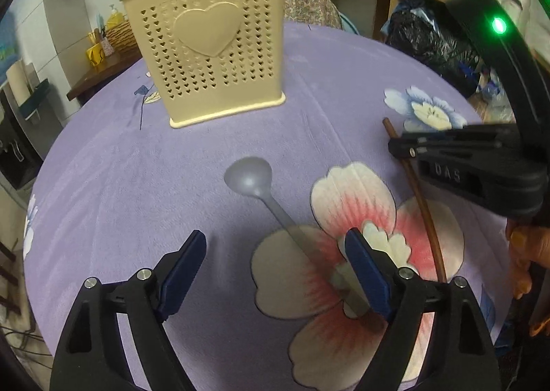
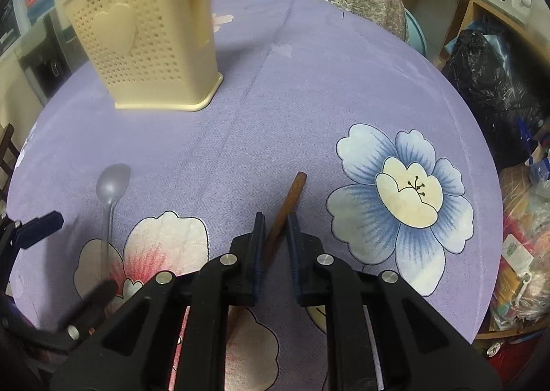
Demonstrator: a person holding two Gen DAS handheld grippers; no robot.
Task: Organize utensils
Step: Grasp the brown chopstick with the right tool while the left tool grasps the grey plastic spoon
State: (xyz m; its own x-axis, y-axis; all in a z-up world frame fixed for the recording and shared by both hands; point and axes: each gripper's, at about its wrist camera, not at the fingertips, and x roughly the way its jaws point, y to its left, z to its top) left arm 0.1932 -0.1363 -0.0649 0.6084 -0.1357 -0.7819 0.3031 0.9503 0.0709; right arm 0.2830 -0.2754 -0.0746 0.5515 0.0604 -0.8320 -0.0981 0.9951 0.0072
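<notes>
Right hand-held gripper (image 2: 276,224): blue ribbed pads clamped on a thin brown wooden stick (image 2: 287,205) lying on the counter (image 2: 309,88), purple flowered cloth. Left hand-held gripper (image 1: 275,253): jaws wide, straddling a grey plastic spoon (image 1: 249,178), not touching. Beige perforated holder (image 1: 209,57) upright beyond, heart-embossed.

- The worktop (image 1: 113,185) is round, under a purple cloth printed with large flowers.
- A cream holder (image 1: 206,47) with heart-shaped holes stands upright on it.
- A grey spoon (image 1: 249,176) lies flat on the cloth.
- A brown stick (image 2: 287,209) lies beside the spoon, apart from it.
</notes>
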